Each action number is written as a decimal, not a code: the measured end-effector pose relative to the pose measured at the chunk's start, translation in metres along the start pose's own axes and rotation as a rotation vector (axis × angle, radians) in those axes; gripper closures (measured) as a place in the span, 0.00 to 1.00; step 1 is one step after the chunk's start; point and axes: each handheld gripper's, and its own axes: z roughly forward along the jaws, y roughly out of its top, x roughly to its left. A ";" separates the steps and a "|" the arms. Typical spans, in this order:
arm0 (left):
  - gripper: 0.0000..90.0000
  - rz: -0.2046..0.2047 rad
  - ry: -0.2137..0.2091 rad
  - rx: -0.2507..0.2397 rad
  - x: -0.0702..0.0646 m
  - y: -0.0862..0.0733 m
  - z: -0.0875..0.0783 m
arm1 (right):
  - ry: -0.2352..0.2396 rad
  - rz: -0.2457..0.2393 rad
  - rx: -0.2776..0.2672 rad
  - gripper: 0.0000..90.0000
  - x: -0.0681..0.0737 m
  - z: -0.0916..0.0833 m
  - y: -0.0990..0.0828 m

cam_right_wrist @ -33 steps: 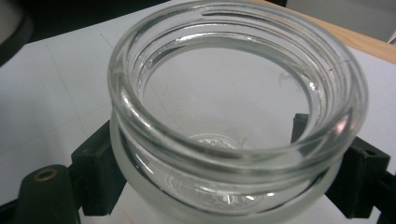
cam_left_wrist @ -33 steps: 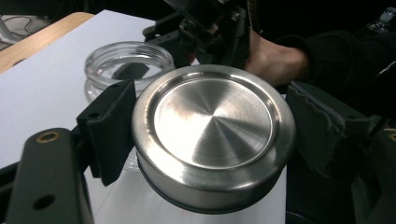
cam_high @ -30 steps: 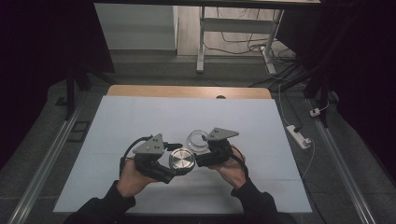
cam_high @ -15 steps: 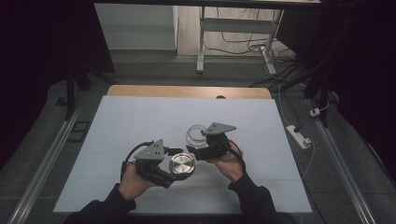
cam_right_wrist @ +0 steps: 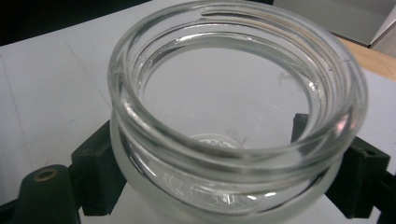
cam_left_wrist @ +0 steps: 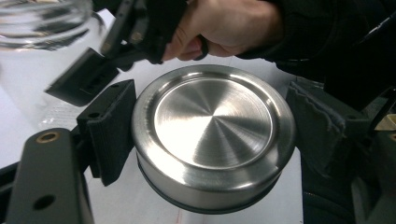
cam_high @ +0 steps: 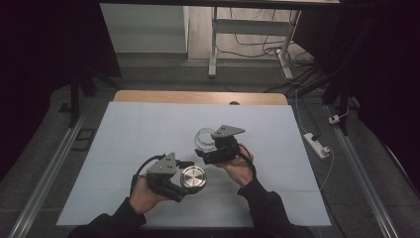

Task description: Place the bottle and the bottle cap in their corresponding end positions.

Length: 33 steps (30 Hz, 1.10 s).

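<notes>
Since a second ago: left claw (cam_high: pixel 190 179) and its steel lid (cam_high: pixel 193 177) lowered toward the near edge of the bench (cam_high: pixel 124 129), right claw (cam_high: pixel 205 148) and its glass jar (cam_high: pixel 204 137) drawn off toward 1 o'clock, gap between lid and jar wider than before.

Why so held: lid and jar kept apart, one per hand, most likely so the open mouth stays free and the lid cannot knock the rim (a judgement, not a thing seen). Lid carried flat side up, gripped across its width, which would let it come down level on the threaded neck. Jar held by its body below the neck, thread left bare.

Left claw: closed as far as the lid allows, pads pressing its rim at 9 and 3 o'clock in the left gripper view, lid (cam_left_wrist: pixel 212 135) clear of the bench.

Right claw: clamped on the jar (cam_right_wrist: pixel 233 121) at either side of its wall, mouth facing up, nothing inside.

Whereabouts in the high view: lid just short of bench centre toward 6 o'clock; jar at 1 o'clock from it, near but not touching.
</notes>
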 end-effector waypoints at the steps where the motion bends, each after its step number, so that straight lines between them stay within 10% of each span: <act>1: 0.23 -0.002 0.002 -0.001 0.000 -0.001 0.001 | -0.002 0.000 -0.001 0.17 -0.001 0.001 0.001; 33: 0.23 -0.056 0.124 0.114 0.028 -0.045 0.051 | -0.071 -0.009 0.037 0.16 -0.022 0.054 0.002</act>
